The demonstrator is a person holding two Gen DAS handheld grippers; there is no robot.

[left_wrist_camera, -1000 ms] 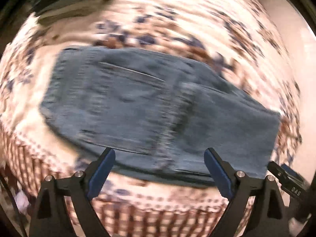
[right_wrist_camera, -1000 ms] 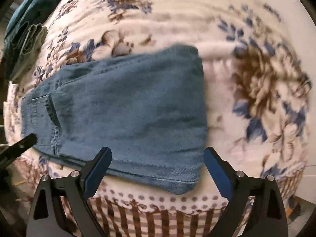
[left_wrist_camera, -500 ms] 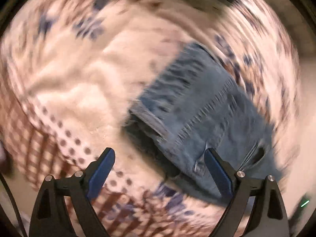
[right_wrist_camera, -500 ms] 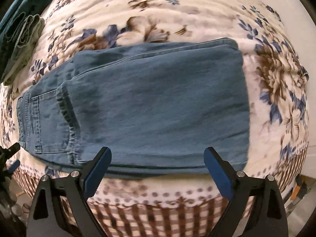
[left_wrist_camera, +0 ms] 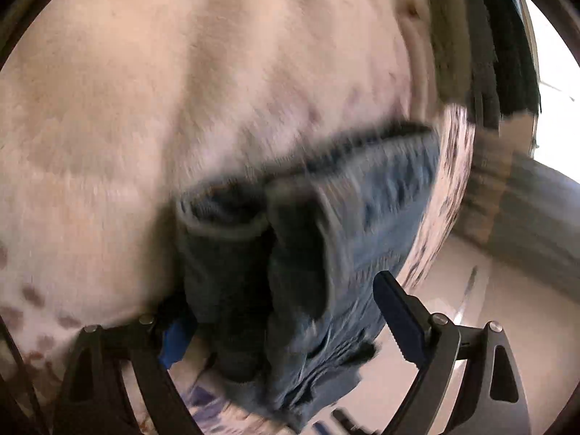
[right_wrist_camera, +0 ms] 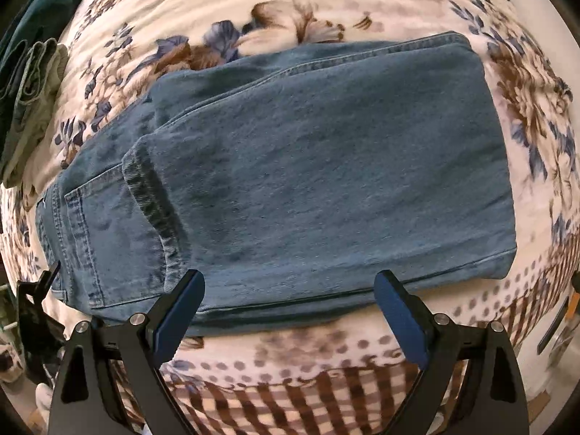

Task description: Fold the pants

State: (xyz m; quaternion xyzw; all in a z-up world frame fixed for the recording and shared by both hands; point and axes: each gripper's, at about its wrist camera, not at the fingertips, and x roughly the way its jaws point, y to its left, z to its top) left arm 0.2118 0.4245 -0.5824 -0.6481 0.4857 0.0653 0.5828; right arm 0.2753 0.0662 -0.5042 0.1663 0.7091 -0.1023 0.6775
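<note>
Gripper work first: your left gripper [left_wrist_camera: 290,311] has its jaws spread wide around the waistband end of the jeans [right_wrist_camera: 290,166], with bunched denim sitting between them but not yet pinched, as far as the smeared left wrist view lets you judge. One blue pad [left_wrist_camera: 397,317] stands clear to the right of the cloth; the other is mostly hidden behind a dark fold. Your right gripper [right_wrist_camera: 290,315] is also open and empty, hanging above the near long edge of the jeans, which runs across just beyond its fingertips.

The jeans lie on the flowered bedspread [right_wrist_camera: 326,3], already doubled leg over leg, with the hem brought back to lie across the seat near the back pocket [right_wrist_camera: 101,232]. A pile of green clothes [right_wrist_camera: 29,83] sits well apart at the far left.

The step in hand looks like taking hold of the waistband end for the next fold. To do it well, slide the lower finger fully under every layer before you close, or the bottom leg will stay behind and the stack will shear. Bite deep enough into the cloth; denim this thick slips from a shallow pinch. Bring your right gripper to the same end's other corner, or pin the middle where you want the crease. Lift both corners level, carry them over together, and lay them down without dragging the bedspread.
</note>
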